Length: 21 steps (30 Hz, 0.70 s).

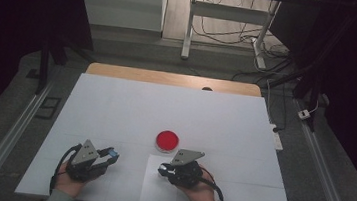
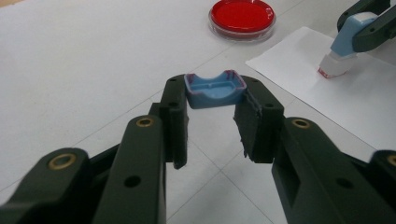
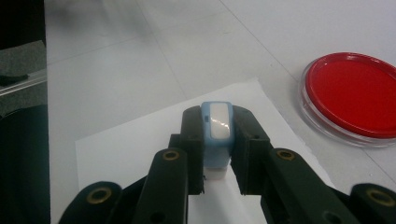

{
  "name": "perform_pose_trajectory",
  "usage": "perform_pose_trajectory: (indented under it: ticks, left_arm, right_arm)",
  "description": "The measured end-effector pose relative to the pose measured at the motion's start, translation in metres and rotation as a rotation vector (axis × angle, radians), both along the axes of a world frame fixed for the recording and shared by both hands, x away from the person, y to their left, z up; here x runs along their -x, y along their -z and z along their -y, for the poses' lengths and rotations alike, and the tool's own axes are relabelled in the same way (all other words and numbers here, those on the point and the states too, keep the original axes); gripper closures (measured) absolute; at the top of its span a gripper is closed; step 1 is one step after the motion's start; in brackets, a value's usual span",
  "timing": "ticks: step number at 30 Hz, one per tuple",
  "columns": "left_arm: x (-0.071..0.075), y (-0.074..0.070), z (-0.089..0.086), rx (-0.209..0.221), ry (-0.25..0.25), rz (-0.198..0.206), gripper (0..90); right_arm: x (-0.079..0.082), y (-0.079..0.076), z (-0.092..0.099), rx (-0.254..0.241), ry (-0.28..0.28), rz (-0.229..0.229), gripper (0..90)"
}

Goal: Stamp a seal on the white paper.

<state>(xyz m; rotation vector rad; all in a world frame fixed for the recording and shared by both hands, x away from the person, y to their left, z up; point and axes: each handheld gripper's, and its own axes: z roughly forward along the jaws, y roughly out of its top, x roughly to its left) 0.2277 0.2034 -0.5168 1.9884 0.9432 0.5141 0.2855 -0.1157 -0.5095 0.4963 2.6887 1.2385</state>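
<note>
My left gripper (image 1: pixel 110 155) (image 2: pixel 215 95) is shut on a small blue cap (image 2: pixel 215 88) (image 1: pixel 113 152), held just above the white table (image 1: pixel 115 109) at the near left. My right gripper (image 1: pixel 163 170) (image 3: pixel 217 123) is shut on a blue stamp (image 3: pixel 217 135) (image 2: pixel 343 46) with a white base. The base, red along its lower edge, meets a white paper sheet (image 1: pixel 157 191) (image 2: pixel 327 102) (image 3: pixel 135 140), and the stamp leans a little. A round red dish (image 1: pixel 167 140) (image 2: pixel 242 15) (image 3: pixel 355 95) with a clear rim sits just beyond the paper, between the two grippers.
A wooden strip (image 1: pixel 174 78) runs along the table's far edge, with a small dark spot (image 1: pixel 207 89) on it. Beyond stand desk legs and loose cables (image 1: pixel 253 38) on the floor. Metal rails (image 1: pixel 18 124) flank the table on both sides.
</note>
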Motion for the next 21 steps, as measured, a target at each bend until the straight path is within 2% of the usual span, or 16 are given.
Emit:
perform_pose_trajectory:
  ticks: [21]
  left_arm:
    - [0.0003, -0.0002, -0.0006, 0.0, -0.002, 0.0, 65.0]
  right_arm:
    - [0.0025, 0.0033, -0.0016, 0.023, 0.015, 0.007, 75.4]
